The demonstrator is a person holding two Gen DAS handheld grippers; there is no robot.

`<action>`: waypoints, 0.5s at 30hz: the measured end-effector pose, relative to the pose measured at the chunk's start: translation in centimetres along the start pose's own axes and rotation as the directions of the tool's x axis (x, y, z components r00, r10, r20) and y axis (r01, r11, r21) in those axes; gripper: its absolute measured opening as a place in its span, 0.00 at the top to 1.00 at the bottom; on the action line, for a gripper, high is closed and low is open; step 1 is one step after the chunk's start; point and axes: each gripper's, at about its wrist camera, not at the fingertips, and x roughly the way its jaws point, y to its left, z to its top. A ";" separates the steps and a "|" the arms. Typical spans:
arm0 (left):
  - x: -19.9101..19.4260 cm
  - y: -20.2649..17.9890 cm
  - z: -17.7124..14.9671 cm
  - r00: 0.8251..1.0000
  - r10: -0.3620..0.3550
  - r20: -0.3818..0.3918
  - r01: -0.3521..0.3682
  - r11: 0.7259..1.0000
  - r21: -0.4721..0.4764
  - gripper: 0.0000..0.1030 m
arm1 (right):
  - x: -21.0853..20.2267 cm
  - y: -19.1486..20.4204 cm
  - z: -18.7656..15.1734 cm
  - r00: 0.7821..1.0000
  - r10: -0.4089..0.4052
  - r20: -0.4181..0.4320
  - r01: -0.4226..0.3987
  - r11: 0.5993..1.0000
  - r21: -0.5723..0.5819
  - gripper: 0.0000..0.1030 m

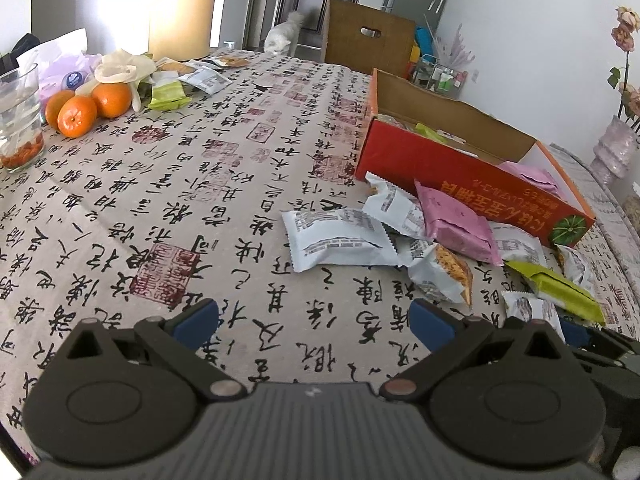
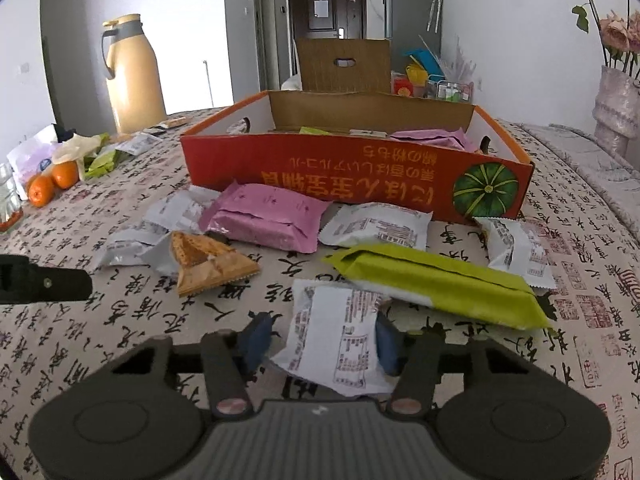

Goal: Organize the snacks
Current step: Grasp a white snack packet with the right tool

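Observation:
A red cardboard box [image 2: 320,168] with a pumpkin picture stands open on the table and holds several snack packets; it also shows in the left wrist view [image 1: 440,164]. Loose packets lie in front of it: a pink one [image 2: 264,216], a green one [image 2: 440,280], an orange triangular one [image 2: 208,262] and several white ones. My right gripper [image 2: 320,340] is closed around a white packet [image 2: 340,332], its blue fingers [image 2: 256,340] on either side. My left gripper [image 1: 314,322] is open and empty above the tablecloth, left of the pile [image 1: 400,232].
Oranges [image 1: 80,110], a glass [image 1: 18,120] and more packets [image 1: 192,80] lie at the table's far left by a tan thermos [image 2: 132,76]. A vase of flowers [image 2: 616,104] stands at the right. A brown carton [image 2: 344,64] stands behind the table. A white cat [image 1: 282,38] is by the door.

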 end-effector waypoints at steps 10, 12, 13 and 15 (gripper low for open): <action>0.6 0.5 1.3 0.999 0.036 -0.014 -0.036 0.999 -0.007 0.00 | -3.0 -0.9 0.1 0.996 0.018 0.093 -0.017 1.000 -0.008 0.62; 0.7 0.5 1.7 0.999 0.043 -0.014 -0.043 0.999 -0.010 0.00 | -3.4 -1.3 0.3 0.993 0.011 0.114 -0.011 1.000 0.001 0.62; 0.8 0.5 1.9 0.999 0.047 -0.014 -0.047 0.999 -0.011 0.00 | -3.7 -1.5 0.4 0.992 0.006 0.124 -0.007 1.000 0.006 0.62; 1.0 0.4 2.4 0.999 0.052 -0.014 -0.052 0.999 -0.015 0.00 | -3.8 -2.0 0.6 0.991 -0.006 0.137 0.005 1.000 0.014 0.62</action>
